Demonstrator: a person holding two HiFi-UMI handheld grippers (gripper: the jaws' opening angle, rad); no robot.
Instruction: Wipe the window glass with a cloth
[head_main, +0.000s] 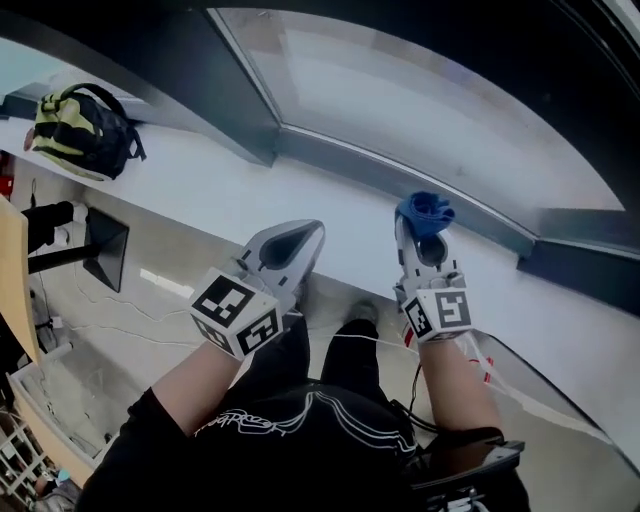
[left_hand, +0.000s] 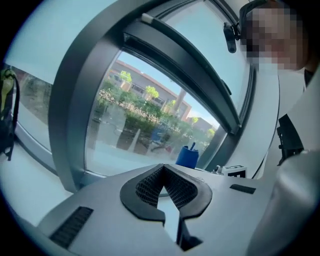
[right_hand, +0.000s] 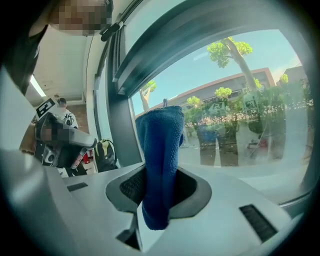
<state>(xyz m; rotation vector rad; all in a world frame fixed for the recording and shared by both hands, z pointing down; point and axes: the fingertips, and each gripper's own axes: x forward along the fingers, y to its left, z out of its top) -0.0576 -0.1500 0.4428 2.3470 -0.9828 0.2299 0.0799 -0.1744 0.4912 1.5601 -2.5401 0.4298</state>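
The right tool (right_hand: 160, 189) gripped a blue cloth (right_hand: 161, 150) near the window glass (head_main: 400, 110); the left tool (left_hand: 164, 176) was closed, empty.

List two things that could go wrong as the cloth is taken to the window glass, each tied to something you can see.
1. The cloth is pinched only along a narrow fold in the right gripper. Pressing it on the glass might pull it loose.
2. Only a small bunch sticks out past the jaws, so the hard gripper tips may scrape the glass, or the wipe may leave streaks.
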